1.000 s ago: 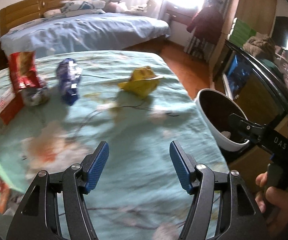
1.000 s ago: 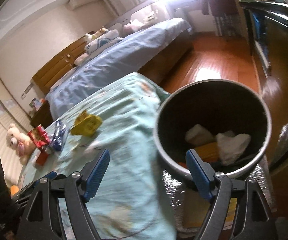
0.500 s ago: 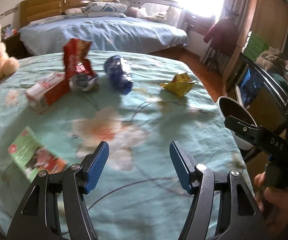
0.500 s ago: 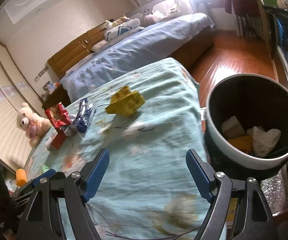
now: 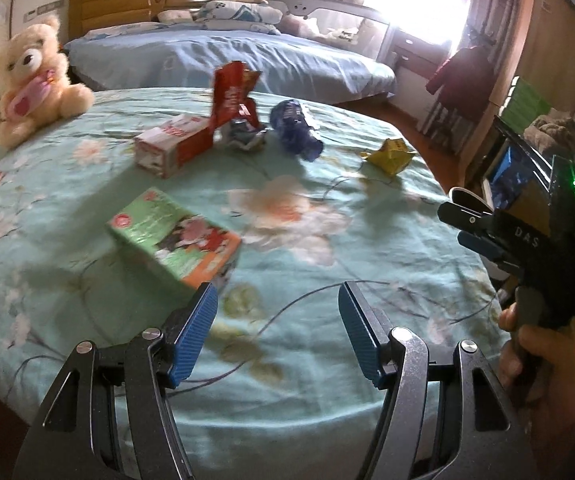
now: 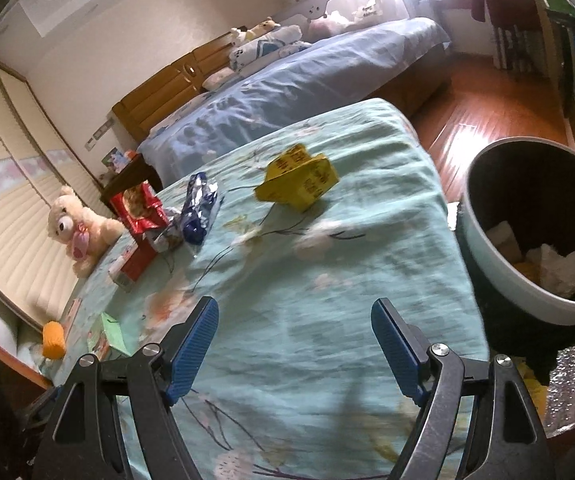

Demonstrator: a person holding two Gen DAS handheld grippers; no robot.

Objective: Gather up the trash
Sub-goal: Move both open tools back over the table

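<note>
Left gripper (image 5: 277, 330): jaws apart, nothing between them; above the near part of the green bedspread (image 5: 327, 380).
Right gripper (image 6: 294, 346): jaws wide apart, empty; above the bedspread's near right part.
Green carton (image 5: 175, 238): just beyond the left gripper's left finger.
Yellow wrapper (image 6: 297, 178): far of the right gripper, well apart.
Red-white box (image 5: 173, 146), red bag (image 5: 231, 94), blue wrapper (image 5: 295, 130): clustered at the far side.
Teddy bear (image 5: 33, 80): far left edge.
Trash bin (image 6: 527, 300): right of the bed, paper scraps inside.

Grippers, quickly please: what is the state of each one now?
Left gripper: open, holding nothing.
Right gripper: open, holding nothing.
</note>
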